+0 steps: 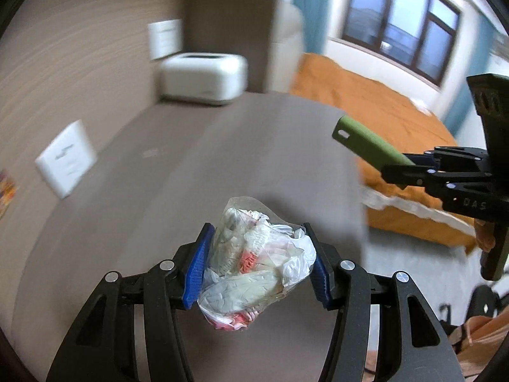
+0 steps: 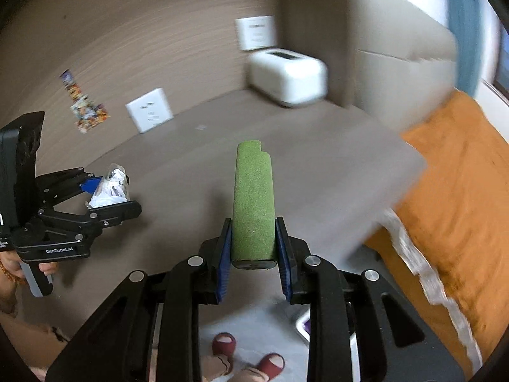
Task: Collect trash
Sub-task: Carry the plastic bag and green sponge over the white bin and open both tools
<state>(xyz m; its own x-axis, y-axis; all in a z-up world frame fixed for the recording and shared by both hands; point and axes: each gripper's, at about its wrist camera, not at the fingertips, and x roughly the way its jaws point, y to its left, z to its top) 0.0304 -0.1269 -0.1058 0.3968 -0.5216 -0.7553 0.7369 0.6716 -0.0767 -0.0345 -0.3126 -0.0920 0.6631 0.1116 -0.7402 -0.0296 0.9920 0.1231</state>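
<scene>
My left gripper (image 1: pixel 259 261) is shut on a crumpled clear plastic bag of trash (image 1: pixel 254 261) with white and pink scraps inside, held above the brown table (image 1: pixel 222 146). It also shows in the right wrist view (image 2: pixel 109 189) at the left. My right gripper (image 2: pixel 253 254) is shut on a green flat case (image 2: pixel 253 203), which points forward over the table. In the left wrist view the green case (image 1: pixel 369 143) and the right gripper (image 1: pixel 410 165) show at the right.
A white box-shaped appliance (image 1: pixel 203 78) stands at the table's far corner. White cards (image 1: pixel 66 159) lean against the wall. A bed with an orange cover (image 2: pixel 455 197) is to the right. The person's feet in red slippers (image 2: pixel 248 356) are on the floor below.
</scene>
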